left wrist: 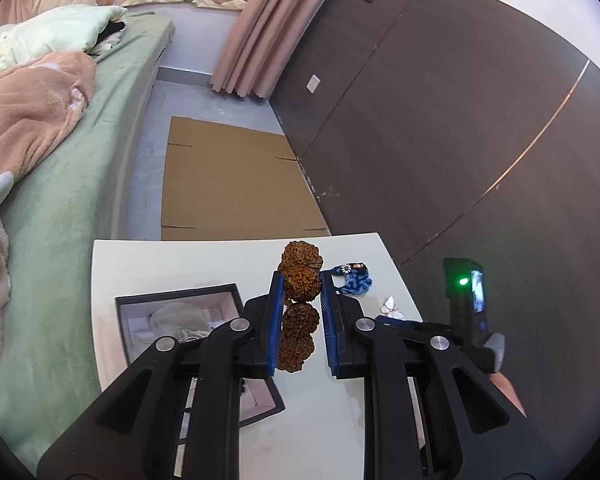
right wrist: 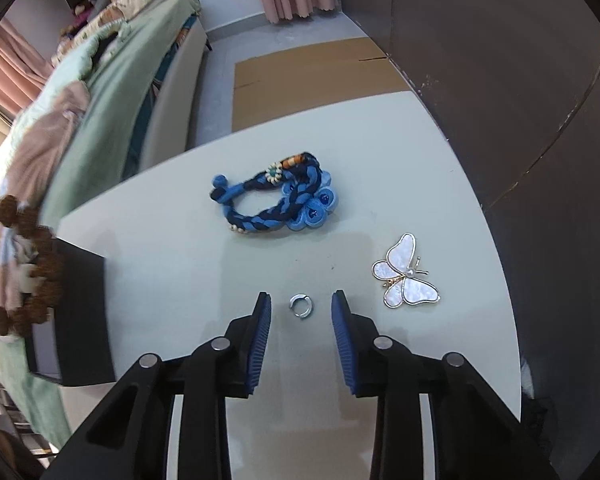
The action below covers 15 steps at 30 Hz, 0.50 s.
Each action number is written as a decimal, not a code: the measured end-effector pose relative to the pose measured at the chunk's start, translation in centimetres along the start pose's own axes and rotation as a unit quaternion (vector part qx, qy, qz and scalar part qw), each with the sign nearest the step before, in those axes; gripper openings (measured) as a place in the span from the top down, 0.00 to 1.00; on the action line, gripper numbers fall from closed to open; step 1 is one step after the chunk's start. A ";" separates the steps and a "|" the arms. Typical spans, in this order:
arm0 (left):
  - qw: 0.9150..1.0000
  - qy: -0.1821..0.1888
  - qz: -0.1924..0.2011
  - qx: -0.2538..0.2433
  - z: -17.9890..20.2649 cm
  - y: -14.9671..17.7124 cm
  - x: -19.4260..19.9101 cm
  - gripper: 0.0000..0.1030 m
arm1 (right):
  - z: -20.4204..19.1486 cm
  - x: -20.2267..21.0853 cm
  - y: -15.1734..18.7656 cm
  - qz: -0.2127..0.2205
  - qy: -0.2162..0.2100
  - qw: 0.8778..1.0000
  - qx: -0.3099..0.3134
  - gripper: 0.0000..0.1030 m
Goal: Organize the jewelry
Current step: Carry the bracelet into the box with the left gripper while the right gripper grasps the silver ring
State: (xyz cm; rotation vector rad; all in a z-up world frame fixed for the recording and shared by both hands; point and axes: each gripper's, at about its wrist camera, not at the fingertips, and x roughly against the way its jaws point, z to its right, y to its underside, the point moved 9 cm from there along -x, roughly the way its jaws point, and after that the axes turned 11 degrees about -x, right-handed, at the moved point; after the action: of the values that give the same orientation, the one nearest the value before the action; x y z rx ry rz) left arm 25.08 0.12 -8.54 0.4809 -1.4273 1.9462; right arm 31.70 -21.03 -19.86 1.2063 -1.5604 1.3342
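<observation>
My left gripper (left wrist: pixel 300 280) is shut on a bracelet of big brown knobbly beads (left wrist: pixel 300 256), which hangs above the white table (left wrist: pixel 340 420) beside the open jewelry box (left wrist: pixel 220 300). The same bracelet (right wrist: pixel 40 240) shows blurred at the left edge of the right wrist view. My right gripper (right wrist: pixel 301 296) points down at the table, open, with a small silver ring (right wrist: pixel 300 306) lying between its fingertips, untouched by the pads. A blue braided bracelet (right wrist: pixel 276 204) lies beyond the ring. A white butterfly brooch (right wrist: pixel 406 276) lies to the ring's right.
The dark jewelry box (right wrist: pixel 80 320) stands at the table's left side. A green bed (left wrist: pixel 60 200) with blankets runs along the left. Flat cardboard (left wrist: pixel 228 184) lies on the floor past the table. A dark panelled wall (left wrist: pixel 460 120) is close on the right.
</observation>
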 end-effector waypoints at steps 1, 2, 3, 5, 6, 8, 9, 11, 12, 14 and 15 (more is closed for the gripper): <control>1.000 0.000 0.003 0.000 -0.2 -0.1 0.3 0.82 | 0.0 -0.1 0.0 0.000 0.003 1.000 0.002 0.71; 1.000 0.000 0.007 0.001 -0.2 -0.2 0.8 0.82 | -0.2 -0.1 -0.1 0.007 0.010 1.000 0.008 0.73; 1.000 0.001 0.011 0.001 -0.2 -0.3 1.2 0.82 | -0.4 -0.2 -0.1 0.009 0.017 1.000 0.014 0.75; 1.000 0.000 0.018 0.000 -0.2 -0.4 2.1 0.82 | -0.6 -0.2 0.0 0.018 0.032 0.999 0.024 0.82; 1.000 0.000 0.020 0.000 -0.4 -0.4 2.4 0.82 | -0.6 -0.2 0.0 0.021 0.039 0.999 0.029 0.88; 1.000 -0.002 0.023 0.002 -0.8 -0.3 3.0 0.82 | -0.7 -0.1 0.0 0.020 0.033 0.999 0.030 0.88; 1.000 -0.003 0.023 0.004 -1.0 -0.3 3.1 0.82 | -0.8 -0.1 0.1 0.018 0.029 0.999 0.030 0.88; 1.000 -0.007 0.023 0.011 -1.6 -0.1 3.4 0.82 | -1.0 0.2 0.3 0.015 0.012 0.999 0.025 0.88; 1.000 -0.011 0.023 0.017 -1.9 0.0 3.6 0.82 | -1.2 0.5 0.3 0.018 0.007 1.000 0.023 0.88; 0.999 -0.013 0.023 0.033 -2.7 0.2 3.9 0.81 | -1.7 1.6 0.3 0.028 -0.009 0.999 0.017 0.88; 0.999 -0.011 0.023 0.040 -2.9 0.2 4.0 0.71 | -2.1 2.1 0.3 0.032 -0.019 0.999 0.015 0.88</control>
State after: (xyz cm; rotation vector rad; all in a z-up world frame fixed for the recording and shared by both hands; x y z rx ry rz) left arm 22.34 3.95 -7.12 0.5108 -1.3895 2.0459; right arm 30.71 -19.40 -17.59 1.2161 -1.6235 1.3865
